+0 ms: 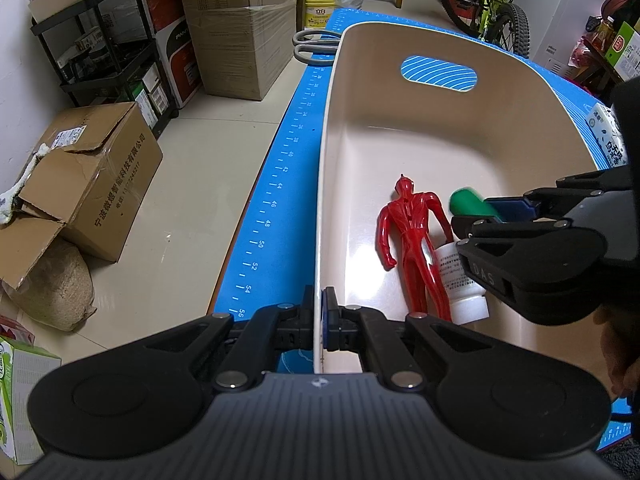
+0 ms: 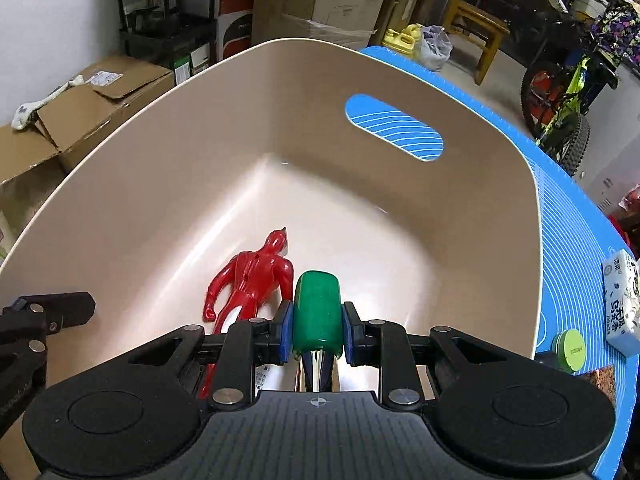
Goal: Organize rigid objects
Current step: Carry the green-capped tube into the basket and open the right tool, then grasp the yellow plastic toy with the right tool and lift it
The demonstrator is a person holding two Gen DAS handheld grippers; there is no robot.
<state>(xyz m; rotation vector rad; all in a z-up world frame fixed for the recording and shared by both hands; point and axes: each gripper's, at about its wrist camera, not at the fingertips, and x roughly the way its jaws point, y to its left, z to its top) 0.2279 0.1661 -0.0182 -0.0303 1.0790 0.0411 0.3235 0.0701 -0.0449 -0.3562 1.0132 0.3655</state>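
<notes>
1. L gripper [image 1: 325,322]: I have it clamped on the near wall of the beige bin [image 1: 400,28], one finger outside, one inside, at lower centre of the L view. Purpose, as I judge it: stop the bin sliding on the blue mat [image 1: 276,184] while the other side loads.

2. R gripper [image 2: 317,330]: closed on a green-handled tool [image 2: 317,312], pads on both sides of the handle, a shiny metal part running back toward the camera. I hold it over the bin floor, lower centre of the R view, so release should drop it inside and not on the rim.

3. Already in the bin: red figure [image 1: 416,236], lying flat, and a white bottle [image 1: 464,280] touching its right side.

4. View differences:
- L view shows the wall clamp, the bottle's body and cap, plus scissors [image 1: 316,44] on the mat beyond the bin's far left corner. R view shows none of the clamp contact; only a scrap of bottle label behind the fingers.
- R view shows the pad contact on the handle clearly; L view gives just the blurred green tip at centre right.
- R view alone shows a green round tin [image 2: 570,350] at lower right; the tissue pack [image 2: 622,304] next to it appears in both. Both sit on the mat outside the bin, prob. next to load.
</notes>
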